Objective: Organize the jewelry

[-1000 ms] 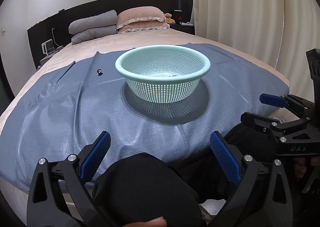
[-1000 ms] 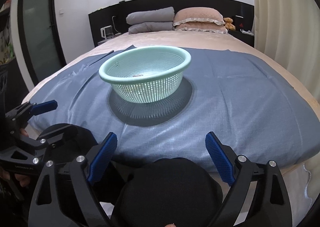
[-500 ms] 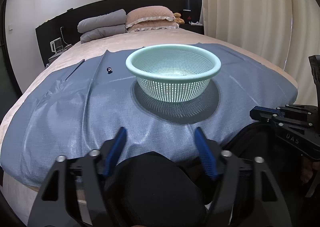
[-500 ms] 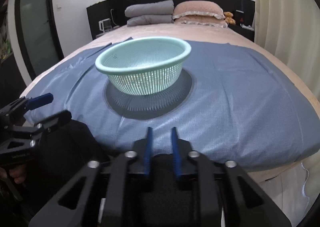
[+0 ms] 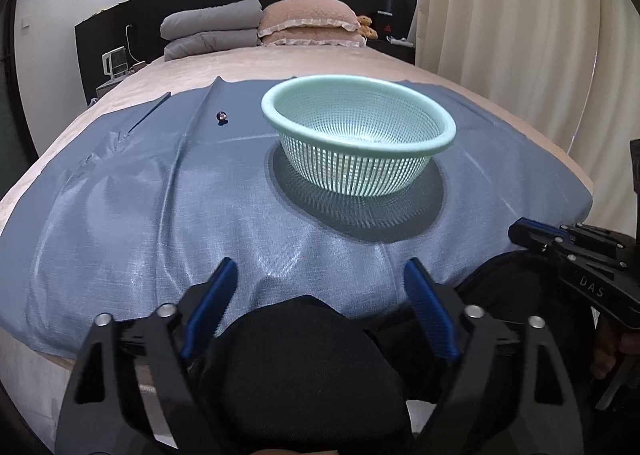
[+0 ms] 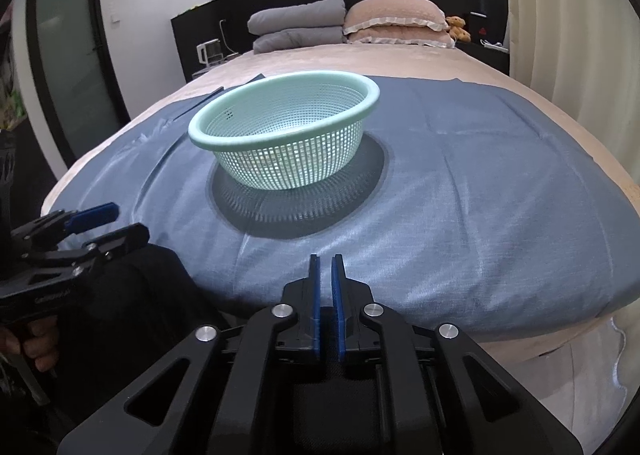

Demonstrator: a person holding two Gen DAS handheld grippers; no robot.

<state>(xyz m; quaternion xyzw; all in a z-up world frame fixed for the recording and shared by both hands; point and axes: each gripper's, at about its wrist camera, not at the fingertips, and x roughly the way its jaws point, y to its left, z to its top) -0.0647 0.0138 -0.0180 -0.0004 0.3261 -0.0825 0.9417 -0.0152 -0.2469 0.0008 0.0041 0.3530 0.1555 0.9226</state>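
One loose piece of jewelry, a small dark bead-like item (image 5: 222, 117), lay on the blue cloth (image 5: 160, 215) well ahead of the left gripper (image 5: 320, 311) and off to the left of its fingers, just beside a long crease in the fabric. It looked round, with no long axis to line up on. The mint basket (image 5: 358, 135) stood ahead and a little to the right of those fingers, apart from the bead, with open cloth between them. Something pale showed through the mesh at the basket's bottom, too small to name.

The left fingers stood wide apart with nothing between them, having just been opening. The right gripper (image 6: 326, 295) had its fingers nearly together, a thin gap showing and nothing in it; they too had just been opening slightly. From the right fingers the basket lay ahead and to the left, hiding the bead.

The left hand seemed the nearer and better placed for the bead. Room for moving looked generous: bare cloth lay ahead of both pairs of fingers, with the bed's (image 6: 500, 71) near edge just below them.
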